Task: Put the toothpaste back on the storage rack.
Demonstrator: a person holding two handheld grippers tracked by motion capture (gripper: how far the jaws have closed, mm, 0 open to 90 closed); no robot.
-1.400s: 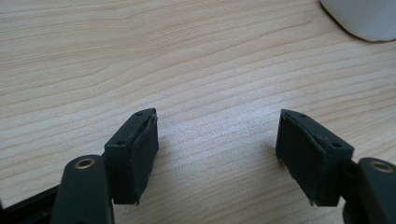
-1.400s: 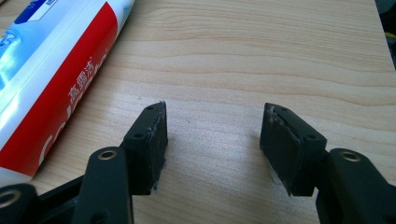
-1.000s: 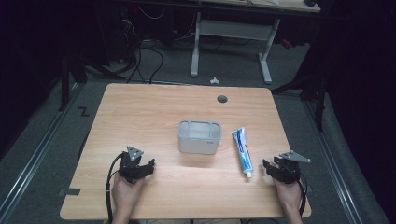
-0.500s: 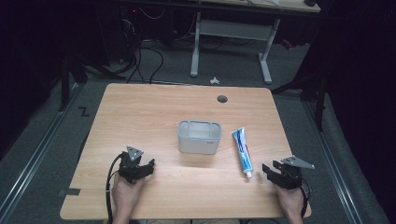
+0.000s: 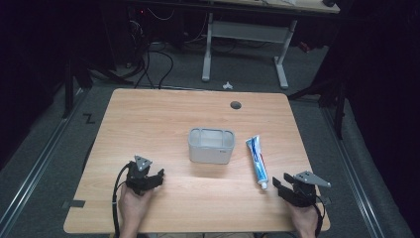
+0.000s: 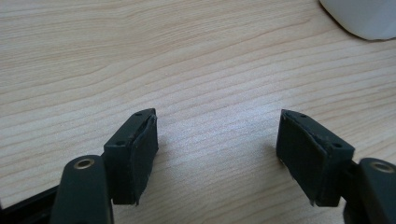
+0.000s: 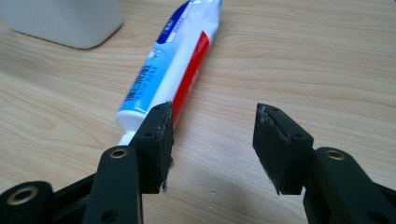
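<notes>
A white, blue and red toothpaste tube (image 5: pixel 257 161) was seen lying flat on the light wooden desk (image 5: pixel 163 119), just to the right of a pale grey, open-topped rectangular plastic container (image 5: pixel 211 146), with its cap end pointed toward the person's side. The black right gripper (image 5: pixel 279 185), held in a hand at the desk's near right corner, was found just beside the cap end of the tube. In the right gripper view its fingers (image 7: pixel 156 140) were held released, spread apart with nothing between them; one finger stood just in front of the cap end of the tube (image 7: pixel 163 74), and whether it was touched could not be told. The black left gripper (image 5: pixel 154 178) was rested near the desk's near left edge, well apart from the tube, its fingers (image 6: pixel 137 149) likewise released over bare wood.
</notes>
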